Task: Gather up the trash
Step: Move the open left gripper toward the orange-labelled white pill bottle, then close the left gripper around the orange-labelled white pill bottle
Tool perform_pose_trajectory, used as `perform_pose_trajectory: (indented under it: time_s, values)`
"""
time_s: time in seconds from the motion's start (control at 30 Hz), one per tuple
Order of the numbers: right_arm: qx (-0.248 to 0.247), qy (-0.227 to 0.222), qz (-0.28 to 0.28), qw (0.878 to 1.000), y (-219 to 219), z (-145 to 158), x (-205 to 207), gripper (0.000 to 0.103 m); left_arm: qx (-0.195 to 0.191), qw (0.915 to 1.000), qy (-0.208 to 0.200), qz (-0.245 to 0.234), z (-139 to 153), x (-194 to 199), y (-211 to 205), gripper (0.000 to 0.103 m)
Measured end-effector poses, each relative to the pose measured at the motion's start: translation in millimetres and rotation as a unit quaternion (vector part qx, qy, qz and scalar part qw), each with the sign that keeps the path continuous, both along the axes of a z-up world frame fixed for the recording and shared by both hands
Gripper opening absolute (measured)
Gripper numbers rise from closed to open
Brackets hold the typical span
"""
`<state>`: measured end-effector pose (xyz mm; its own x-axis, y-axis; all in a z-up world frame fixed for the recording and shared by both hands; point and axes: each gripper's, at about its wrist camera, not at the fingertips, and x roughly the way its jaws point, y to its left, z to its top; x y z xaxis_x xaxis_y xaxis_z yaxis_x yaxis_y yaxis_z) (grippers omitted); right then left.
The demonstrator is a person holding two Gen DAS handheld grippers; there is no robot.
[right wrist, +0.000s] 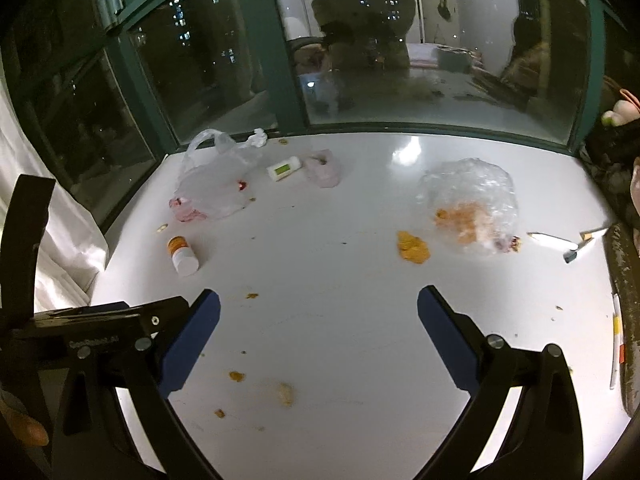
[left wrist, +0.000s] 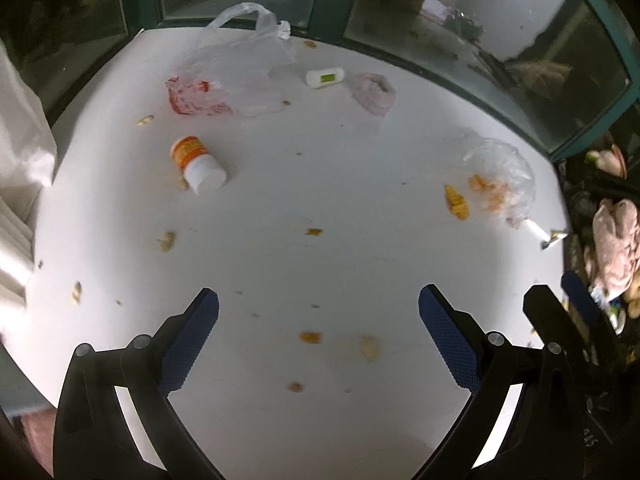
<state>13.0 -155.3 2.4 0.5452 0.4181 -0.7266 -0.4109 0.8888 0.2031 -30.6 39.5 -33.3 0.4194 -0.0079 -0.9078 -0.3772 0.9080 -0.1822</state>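
Trash scattered across the white desk (right wrist: 360, 208), both tools empty with jaws spread wide.
Orange-labelled white-capped pill bottle (left wrist: 197, 164) lies on its side, cap toward the camera, ahead-left of the left tool (left wrist: 319, 312); the right tool (right wrist: 319, 312) sits nearer the crumpled clear plastic bag (right wrist: 468, 204).

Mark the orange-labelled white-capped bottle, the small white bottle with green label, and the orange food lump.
Orange-labelled bottle (right wrist: 183, 254), right wrist view, cap end.
Small white bottle (right wrist: 283, 168), right wrist view, green label.
Orange food lump (right wrist: 413, 247), right wrist view, centre.
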Motion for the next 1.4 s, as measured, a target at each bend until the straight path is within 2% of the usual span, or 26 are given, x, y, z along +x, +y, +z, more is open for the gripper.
perform_pose_trajectory:
  time_s: [0.17,0.37,0.73,0.87,1.07,1.4]
  values:
    - [-0.007,-0.008,-0.005,1.0,30,0,-4,0.096,0.001,0.9999,0.0,-0.014,-4,2,30,0.097]
    - [-0.022,-0.013,-0.016,1.0,73,0,-2,0.096,-0.025,0.9988,-0.019,-0.037,-7,10,67,0.097]
    - [-0.065,-0.023,-0.02,0.997,117,5,16,0.096,-0.061,0.9978,-0.015,-0.024,-25,35,105,0.097]
    - [-0.07,-0.008,-0.018,0.997,122,-7,30,0.096,-0.058,0.9983,0.002,-0.008,-40,53,113,0.097]
    - [-0.072,0.013,0.0,0.997,131,-23,48,0.096,-0.082,0.9958,0.016,0.036,-59,74,133,0.097]
    - [-0.061,0.057,0.02,0.996,149,-61,90,0.096,-0.068,0.9936,0.042,0.079,-87,100,151,0.097]
